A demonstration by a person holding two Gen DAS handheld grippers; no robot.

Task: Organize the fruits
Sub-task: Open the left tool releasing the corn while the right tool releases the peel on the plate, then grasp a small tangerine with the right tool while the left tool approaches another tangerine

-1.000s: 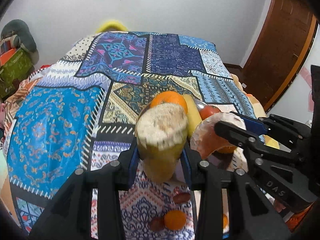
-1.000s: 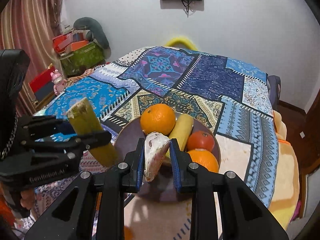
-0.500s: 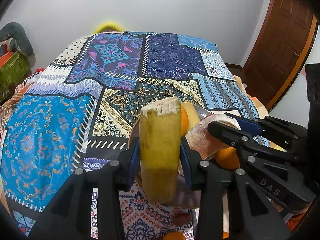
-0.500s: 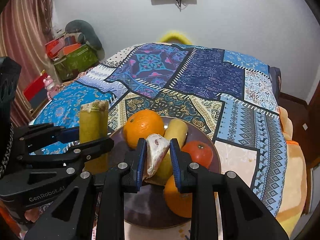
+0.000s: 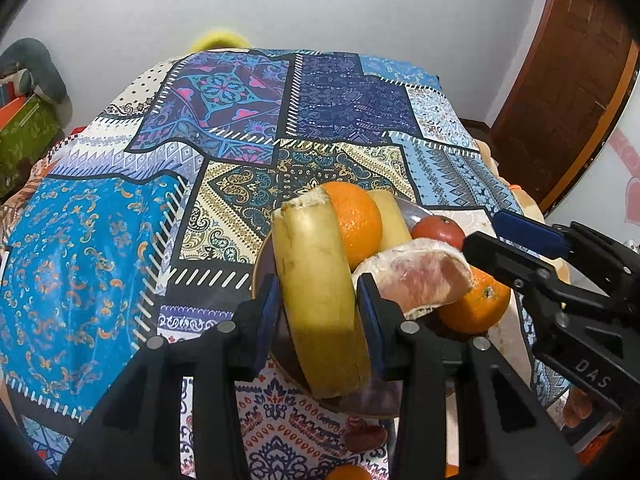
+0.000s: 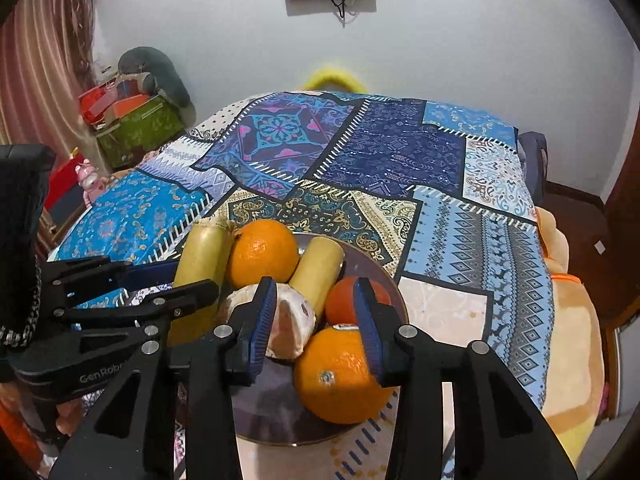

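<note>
A round dark brown plate (image 6: 384, 276) on the patchwork-quilted bed (image 6: 400, 148) carries two large oranges (image 6: 262, 254), one small red-orange mandarin (image 6: 344, 304), one short yellow-green cane piece (image 6: 316, 270) and one peeled pink pomelo wedge (image 6: 288, 326). The left gripper (image 5: 316, 306), angled in from 9 o'clock, has its fingers clamped on a second yellow-green cane piece (image 5: 316, 292) that tilts over the plate's 9 o'clock edge. The right gripper (image 6: 316, 330) points toward 12 o'clock, its fingers spread apart above the wedge and the nearer orange (image 6: 340, 376), gripping neither.
</note>
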